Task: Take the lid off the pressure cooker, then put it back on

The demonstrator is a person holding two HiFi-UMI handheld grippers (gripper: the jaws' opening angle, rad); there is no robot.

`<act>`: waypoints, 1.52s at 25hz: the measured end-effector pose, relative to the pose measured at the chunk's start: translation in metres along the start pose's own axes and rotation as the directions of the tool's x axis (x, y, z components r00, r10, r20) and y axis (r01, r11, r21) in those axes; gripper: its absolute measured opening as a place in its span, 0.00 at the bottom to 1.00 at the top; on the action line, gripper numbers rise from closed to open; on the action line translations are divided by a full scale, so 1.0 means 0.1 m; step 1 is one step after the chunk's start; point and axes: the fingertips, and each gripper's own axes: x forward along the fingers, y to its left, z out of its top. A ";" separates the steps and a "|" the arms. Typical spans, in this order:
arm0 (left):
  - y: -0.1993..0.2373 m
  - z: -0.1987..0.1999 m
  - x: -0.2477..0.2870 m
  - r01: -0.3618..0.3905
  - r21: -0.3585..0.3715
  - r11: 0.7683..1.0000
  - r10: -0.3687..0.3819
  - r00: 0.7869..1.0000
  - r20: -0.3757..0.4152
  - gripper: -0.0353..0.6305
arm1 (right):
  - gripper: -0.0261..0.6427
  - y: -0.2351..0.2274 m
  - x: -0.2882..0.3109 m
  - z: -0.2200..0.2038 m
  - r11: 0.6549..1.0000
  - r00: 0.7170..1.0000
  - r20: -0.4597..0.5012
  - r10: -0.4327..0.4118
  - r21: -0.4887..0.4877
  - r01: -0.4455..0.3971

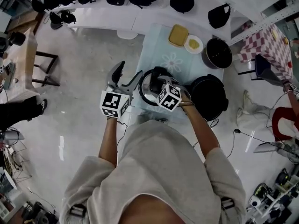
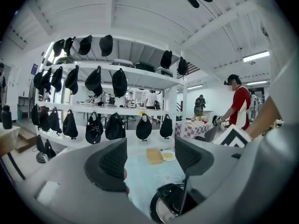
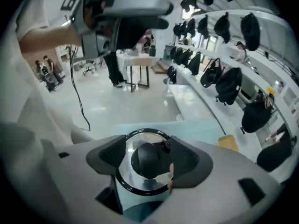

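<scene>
Now holding the right tongs (image 3: 148, 158) wide apart, tilted steeply down over the lid (image 3: 145, 184), its black knob (image 3: 145, 153) between the pads with a gap showing on either side. Nothing gripped. Holding the left tongs (image 2: 150, 158) apart as well, empty, pointed close to level toward the white shelves (image 2: 140, 76) hung with black caps, just left of the lid's rim.

Can see the lid lying flat on the pale blue desk (image 1: 156, 45), clear glass inside a black ring, off the black pressure cooker (image 1: 209, 97). Find that cooker just beside the lid, on its right, at the desk's near corner.

Further back on the desk, see a yellow box (image 1: 178, 35), a small plate (image 1: 193, 44) next to it, and a second dark pot (image 1: 217, 53) to their right.
</scene>
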 end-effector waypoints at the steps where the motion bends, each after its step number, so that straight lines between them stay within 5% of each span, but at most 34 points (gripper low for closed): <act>1: 0.03 -0.01 -0.01 -0.005 -0.004 1.000 0.005 1.000 -0.002 0.52 | 0.47 0.04 0.12 -0.05 0.999 0.999 -0.040 0.021 -0.028 -0.022; 10: 0.30 -0.12 -0.12 -0.053 -0.024 0.998 0.053 0.998 -0.019 0.52 | 0.47 0.01 0.83 -0.56 0.982 0.944 -0.305 0.127 -0.092 -0.162; 18: 0.48 -0.20 -0.16 -0.084 -0.028 0.996 0.083 0.996 -0.038 0.52 | 0.48 -0.01 1.21 -0.89 0.970 0.895 -0.423 0.142 -0.122 -0.212; 38: 0.51 -0.24 -0.09 -0.042 -0.020 0.999 0.041 0.997 -0.060 0.52 | 0.44 0.05 1.23 -0.84 0.959 0.876 -0.443 0.190 -0.109 -0.263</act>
